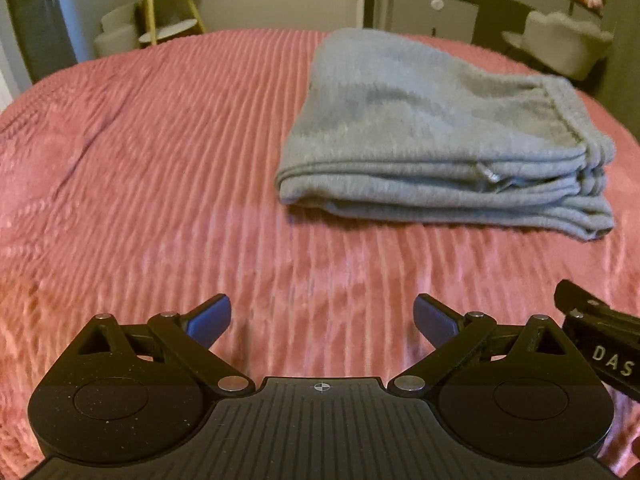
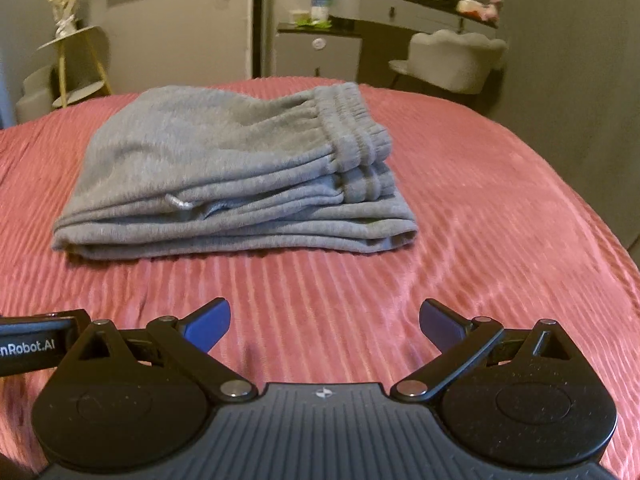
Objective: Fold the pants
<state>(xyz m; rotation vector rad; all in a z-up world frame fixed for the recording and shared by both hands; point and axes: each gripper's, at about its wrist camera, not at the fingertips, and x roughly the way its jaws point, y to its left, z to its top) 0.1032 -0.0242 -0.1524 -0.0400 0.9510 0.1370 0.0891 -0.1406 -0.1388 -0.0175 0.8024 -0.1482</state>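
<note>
Pants (image 2: 236, 168) folded on bedspread (image 2: 480, 220), both hand-held grippers apparently empty, spread.

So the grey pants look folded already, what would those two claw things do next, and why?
Probably just draw back and stop. The grey pants lie in a compact stack on the pink bedspread, waistband on top. The left gripper and right gripper are both open, empty and short of the cloth. At most, one might tuck in the drawstring tip.

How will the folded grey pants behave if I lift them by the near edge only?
The folded grey pants look like soft fleece in several loose layers, so they would likely sag and the fold would probably open. The thick waistband may weigh that side down. The ribbed pink bedspread probably resists sliding.
</note>
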